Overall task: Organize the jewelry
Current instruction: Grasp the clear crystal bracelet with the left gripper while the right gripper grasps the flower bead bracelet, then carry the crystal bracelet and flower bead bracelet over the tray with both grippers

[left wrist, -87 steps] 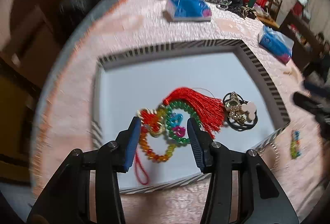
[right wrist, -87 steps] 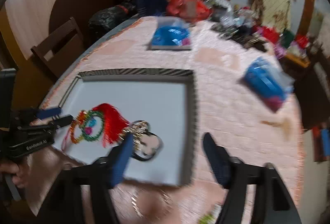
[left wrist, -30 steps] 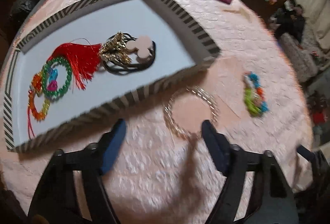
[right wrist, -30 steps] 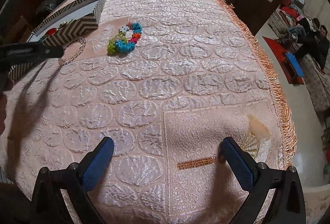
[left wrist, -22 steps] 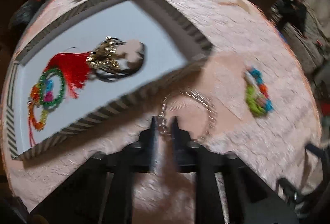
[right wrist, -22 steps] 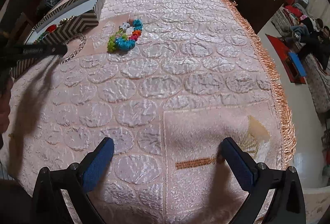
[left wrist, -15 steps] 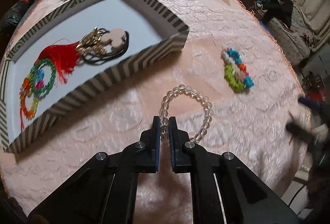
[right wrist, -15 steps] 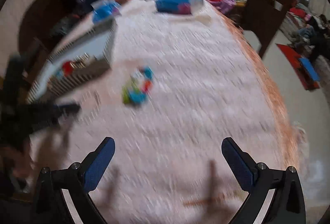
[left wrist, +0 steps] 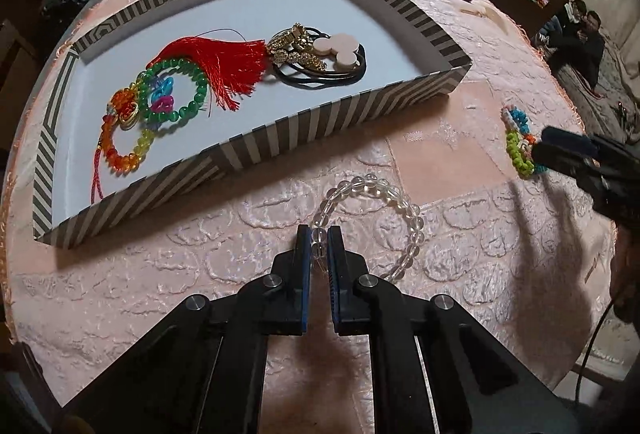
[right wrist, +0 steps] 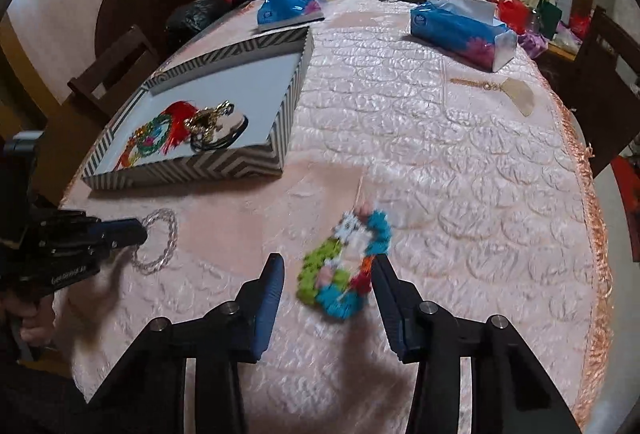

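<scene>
My left gripper [left wrist: 319,239] is shut on a clear bead bracelet [left wrist: 396,194], which hangs just above the pink tablecloth, in front of the striped tray [left wrist: 320,126]. The same bracelet [right wrist: 162,240] shows in the right wrist view at the left gripper's tip [right wrist: 138,233]. My right gripper [right wrist: 326,266] is open, its fingers on either side of a colourful woven bracelet [right wrist: 344,268] on the cloth; the same bracelet [left wrist: 518,142] shows in the left wrist view. In the tray lie a green bead bracelet [left wrist: 176,90], a red tassel [left wrist: 224,62], a rainbow bead string [left wrist: 120,150] and black hair ties with gold charms [left wrist: 320,62].
Two blue tissue packs [right wrist: 290,4] [right wrist: 464,28] lie on the table beyond the tray. A small gold ornament [right wrist: 496,90] lies at the right. Clutter fills the far end. Wooden chairs [right wrist: 108,70] stand at the table's left and right edges.
My left gripper left the tray, closed on the clear bracelet and lifted it slightly. My right gripper swung from the table's near edge to straddle the colourful bracelet.
</scene>
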`<control>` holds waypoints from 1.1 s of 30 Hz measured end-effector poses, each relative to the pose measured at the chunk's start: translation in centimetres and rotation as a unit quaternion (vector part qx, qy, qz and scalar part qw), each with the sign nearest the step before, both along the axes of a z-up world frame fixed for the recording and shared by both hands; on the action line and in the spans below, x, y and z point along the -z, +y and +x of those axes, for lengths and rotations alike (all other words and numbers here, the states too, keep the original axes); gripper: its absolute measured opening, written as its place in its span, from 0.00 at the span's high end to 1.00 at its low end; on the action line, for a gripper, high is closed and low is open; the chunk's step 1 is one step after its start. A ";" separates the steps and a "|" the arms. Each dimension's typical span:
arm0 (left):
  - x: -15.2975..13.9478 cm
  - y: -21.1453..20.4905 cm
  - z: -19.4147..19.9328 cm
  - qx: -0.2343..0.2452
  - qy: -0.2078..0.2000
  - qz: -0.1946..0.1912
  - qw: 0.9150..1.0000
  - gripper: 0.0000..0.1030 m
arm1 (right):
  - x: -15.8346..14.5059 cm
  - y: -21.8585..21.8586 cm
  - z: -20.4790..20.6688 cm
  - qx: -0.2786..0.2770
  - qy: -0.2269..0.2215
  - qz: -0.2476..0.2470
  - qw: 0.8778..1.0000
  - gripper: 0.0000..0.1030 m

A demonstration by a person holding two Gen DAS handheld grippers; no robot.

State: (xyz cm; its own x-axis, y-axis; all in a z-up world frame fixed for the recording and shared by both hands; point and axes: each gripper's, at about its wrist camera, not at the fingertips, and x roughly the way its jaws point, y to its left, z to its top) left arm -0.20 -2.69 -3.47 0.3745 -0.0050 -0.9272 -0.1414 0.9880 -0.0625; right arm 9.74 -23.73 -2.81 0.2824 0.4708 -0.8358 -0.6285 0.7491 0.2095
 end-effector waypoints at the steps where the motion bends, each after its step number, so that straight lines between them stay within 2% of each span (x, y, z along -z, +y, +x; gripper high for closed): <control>1: 0.0 0.0 0.0 0.000 0.000 0.000 1.000 0.94 | 0.2 0.1 0.4 -0.006 0.007 0.000 1.000 0.62; 3: 0.0 0.2 -0.2 0.000 0.000 -0.001 1.000 0.94 | 0.8 0.6 0.6 -0.025 0.023 -0.004 0.999 0.70; 5: 0.1 0.1 0.2 0.001 0.001 -0.002 1.000 0.94 | 1.6 1.0 0.6 -0.040 0.039 -0.014 0.998 0.72; 9: 0.0 0.1 0.2 0.002 0.000 -0.001 1.000 0.94 | 2.0 0.1 0.3 -0.027 0.037 0.003 0.999 0.79; 13: 0.1 0.1 0.3 0.003 0.000 0.001 1.000 0.94 | 2.1 -0.7 -0.4 -0.018 0.033 0.004 0.999 0.82; 15: 0.1 0.0 0.4 0.004 0.001 0.002 1.000 0.94 | 1.8 -1.3 -0.7 -0.004 0.039 0.013 0.999 0.88; 21: -0.1 0.1 0.4 0.005 -0.002 -0.010 1.000 0.94 | -1.0 -2.9 -1.9 0.028 0.038 0.059 0.997 0.89; 28: -1.5 -0.3 0.7 0.016 -0.021 -0.018 0.999 0.94 | -4.3 -5.2 -2.5 0.080 0.039 0.124 0.988 0.89; 33: -2.8 -0.8 0.9 0.029 -0.039 -0.021 0.999 0.94 | -5.9 -5.2 -2.6 0.096 0.031 0.117 0.988 0.89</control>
